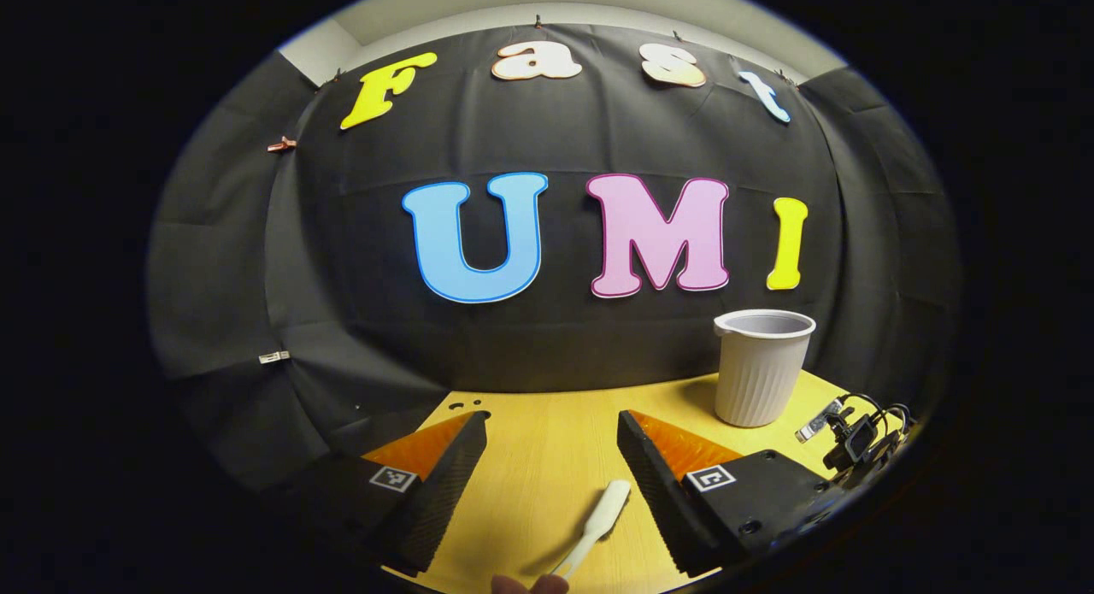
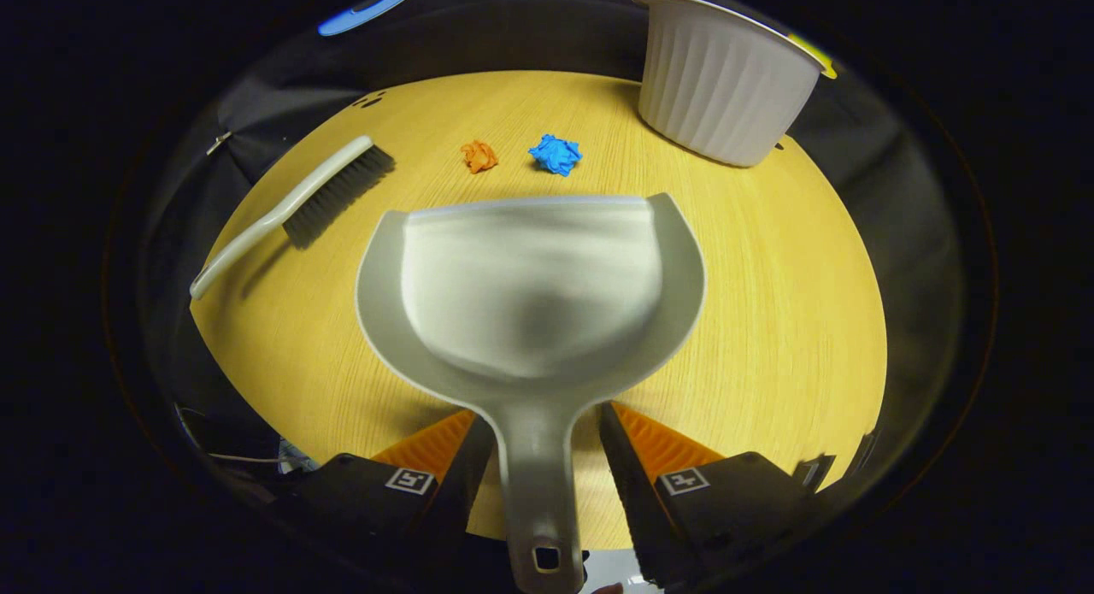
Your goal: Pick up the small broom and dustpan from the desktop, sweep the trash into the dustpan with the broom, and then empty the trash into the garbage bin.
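- Dustpan (image 2: 530,286) lies flat on our wooden desktop (image 2: 769,320) in the right gripper view, its mouth facing away toward the trash and its handle running back toward us.
- Our right gripper (image 2: 537,440) sits around that handle: one finger on each side, jaws apart, the left finger close against the handle and the right one a little off it. We cannot tell whether either finger actually touches it.
- Beyond the dustpan's front edge we see two crumpled scraps: an orange scrap (image 2: 479,155) and, just to its right, a blue scrap (image 2: 555,154). Both lie apart from the dustpan.
- Our small broom (image 2: 299,205) lies on the desktop to the left of the dustpan, bristles toward the far side and handle angled back to the table's left edge.
- A ribbed garbage bin (image 2: 718,81) stands upright at the far right of the desktop.
- In the left gripper view our left gripper (image 1: 551,444) hovers with its jaws wide apart and nothing between them.
- Low between those fingers we see the broom's handle end (image 1: 598,517) resting on the wood, nearer the right finger.
- That view also shows the bin upright at the far right, with a small clamp and cables (image 1: 855,432) beside it at the table edge.
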`<state>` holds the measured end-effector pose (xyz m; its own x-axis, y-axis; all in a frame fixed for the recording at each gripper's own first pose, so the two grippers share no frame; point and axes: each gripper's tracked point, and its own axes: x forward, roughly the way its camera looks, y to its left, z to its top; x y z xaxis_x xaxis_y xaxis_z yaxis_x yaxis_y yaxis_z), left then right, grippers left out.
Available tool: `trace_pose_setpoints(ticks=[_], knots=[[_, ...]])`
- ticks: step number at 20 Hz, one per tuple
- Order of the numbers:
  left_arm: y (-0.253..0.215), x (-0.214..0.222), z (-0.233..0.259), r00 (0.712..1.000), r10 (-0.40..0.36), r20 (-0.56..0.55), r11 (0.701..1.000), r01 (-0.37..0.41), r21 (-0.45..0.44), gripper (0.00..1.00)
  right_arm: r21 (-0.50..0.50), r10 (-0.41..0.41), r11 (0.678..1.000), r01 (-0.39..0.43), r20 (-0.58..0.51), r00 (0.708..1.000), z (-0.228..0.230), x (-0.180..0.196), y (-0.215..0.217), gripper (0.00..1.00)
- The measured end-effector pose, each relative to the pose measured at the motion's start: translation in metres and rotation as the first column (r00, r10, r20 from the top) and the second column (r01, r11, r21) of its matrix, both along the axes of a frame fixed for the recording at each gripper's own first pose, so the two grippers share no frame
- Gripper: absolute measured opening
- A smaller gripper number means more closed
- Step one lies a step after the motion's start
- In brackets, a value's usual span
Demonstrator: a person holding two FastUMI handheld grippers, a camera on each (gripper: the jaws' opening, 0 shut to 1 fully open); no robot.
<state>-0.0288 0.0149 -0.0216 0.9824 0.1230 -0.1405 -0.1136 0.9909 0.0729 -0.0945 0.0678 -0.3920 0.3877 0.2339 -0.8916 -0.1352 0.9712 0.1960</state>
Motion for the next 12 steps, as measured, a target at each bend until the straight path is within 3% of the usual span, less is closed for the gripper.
trace_pose_setpoints(ticks=[3,5,6,9,10,11,12], knots=[[0.002,-0.002,-0.001,1.0,0.019,-0.008,1.0,-0.019,-0.009,0.98,-0.003,-0.016,1.0,0.016,-0.016,1.0,-0.003,0.005,-0.003,0.76],[0.003,-0.003,-0.005,0.999,0.033,-0.019,0.999,-0.033,-0.019,0.98,0.001,0.0,1.0,0.0,-0.019,1.0,-0.001,0.006,-0.006,0.58],[0.004,-0.004,-0.01,0.999,0.036,-0.029,0.999,-0.037,-0.024,0.98,0.004,0.011,1.0,-0.011,-0.011,1.0,-0.003,0.008,-0.005,0.42],[0.003,-0.003,-0.019,0.997,0.034,-0.062,0.999,-0.035,-0.014,0.98,0.02,0.026,0.999,-0.026,0.028,0.999,-0.003,0.012,-0.002,0.36],[0.004,-0.003,-0.024,0.997,0.031,-0.076,1.0,-0.031,-0.004,0.98,0.046,0.024,0.999,-0.026,0.037,0.999,0.003,0.011,-0.001,0.4],[0.004,-0.001,-0.029,0.995,0.02,-0.099,1.0,-0.02,0.002,0.98,0.054,0.018,0.998,-0.02,0.04,0.999,0.001,0.013,-0.002,0.35],[0.003,-0.002,-0.04,0.991,0.006,-0.131,1.0,-0.006,0.005,0.98,0.057,0.018,0.998,-0.02,0.044,0.999,0.003,0.013,-0.004,0.38]])
